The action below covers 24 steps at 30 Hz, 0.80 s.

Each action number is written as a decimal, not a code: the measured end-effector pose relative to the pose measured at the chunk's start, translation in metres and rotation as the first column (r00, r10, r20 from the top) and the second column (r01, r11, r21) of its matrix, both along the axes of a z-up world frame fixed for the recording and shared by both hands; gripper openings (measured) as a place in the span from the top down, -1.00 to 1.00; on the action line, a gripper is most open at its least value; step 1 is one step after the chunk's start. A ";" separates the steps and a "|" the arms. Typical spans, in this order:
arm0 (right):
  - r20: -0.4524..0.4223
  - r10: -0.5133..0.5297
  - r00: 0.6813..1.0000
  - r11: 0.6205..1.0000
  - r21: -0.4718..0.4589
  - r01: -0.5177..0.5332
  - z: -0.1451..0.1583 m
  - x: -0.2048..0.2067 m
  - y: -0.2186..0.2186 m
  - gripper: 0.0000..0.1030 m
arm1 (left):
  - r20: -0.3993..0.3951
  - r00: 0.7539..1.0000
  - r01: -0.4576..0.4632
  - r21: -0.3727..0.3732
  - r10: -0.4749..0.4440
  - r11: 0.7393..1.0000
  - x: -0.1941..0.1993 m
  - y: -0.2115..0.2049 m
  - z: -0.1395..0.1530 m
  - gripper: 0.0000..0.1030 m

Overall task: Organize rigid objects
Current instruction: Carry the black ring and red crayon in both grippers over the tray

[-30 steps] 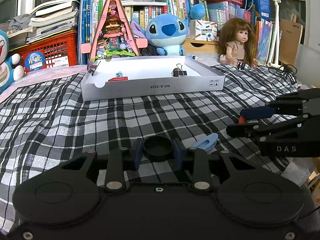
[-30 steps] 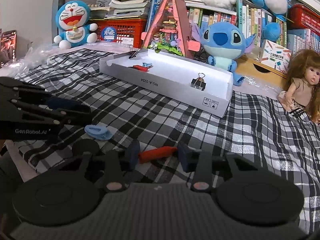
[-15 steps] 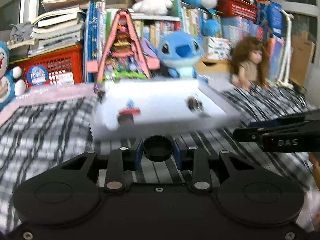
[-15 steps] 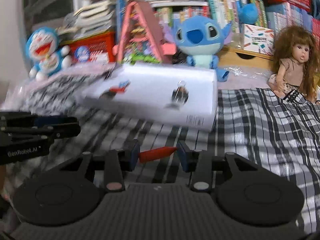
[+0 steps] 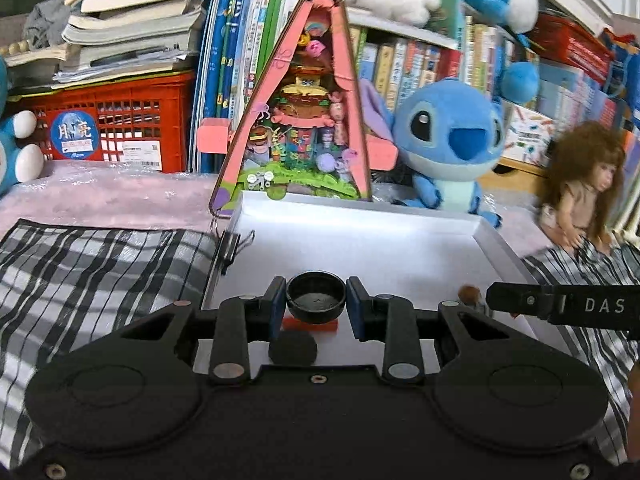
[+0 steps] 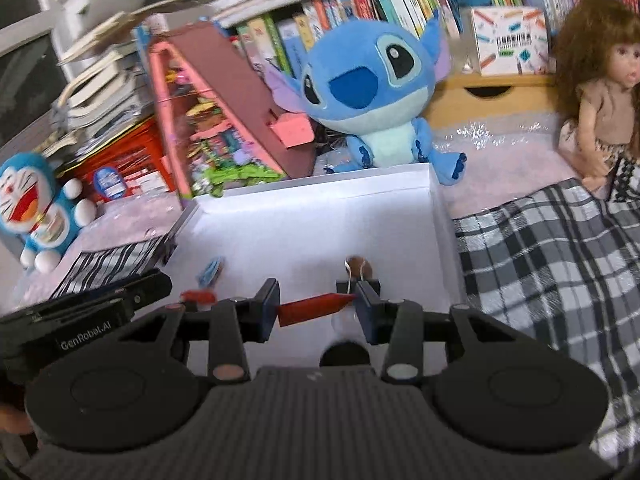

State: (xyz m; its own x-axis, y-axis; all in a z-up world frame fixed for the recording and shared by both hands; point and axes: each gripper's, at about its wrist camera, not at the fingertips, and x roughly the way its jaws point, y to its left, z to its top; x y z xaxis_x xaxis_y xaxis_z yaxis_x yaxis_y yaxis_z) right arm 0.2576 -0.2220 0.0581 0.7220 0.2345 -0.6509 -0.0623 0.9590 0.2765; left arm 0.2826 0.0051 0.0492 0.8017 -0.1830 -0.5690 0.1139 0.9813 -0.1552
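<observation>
My left gripper (image 5: 316,309) is shut on a round black cap (image 5: 316,302) and holds it over the near part of the white box tray (image 5: 400,240). My right gripper (image 6: 318,309) is shut on a red pointed piece (image 6: 314,307), also over the white tray (image 6: 434,200). In the tray lie a small red piece (image 6: 198,296), a small blue piece (image 6: 210,270) and a binder clip (image 6: 358,270). Another clip (image 5: 230,246) sits on the tray's left wall. A round black thing (image 5: 293,348) shows below the held cap.
The tray rests on a black-and-white checked cloth (image 6: 552,248). Behind it stand a pink triangular toy house (image 5: 304,120), a blue plush (image 5: 448,136), a doll (image 6: 600,92), a red crate (image 5: 112,124) and shelves of books. The right gripper's side (image 5: 568,304) shows in the left view.
Both grippers have lifted from the cloth and moved forward over the white tray, still holding the black cap and the red piece. A blue piece stayed behind on the cloth.
</observation>
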 end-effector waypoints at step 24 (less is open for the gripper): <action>-0.001 -0.084 0.996 0.996 -0.017 0.084 -0.023 0.057 0.009 -0.23 | -0.016 1.000 -0.019 0.054 0.020 0.998 0.046 -0.011 -0.032 0.12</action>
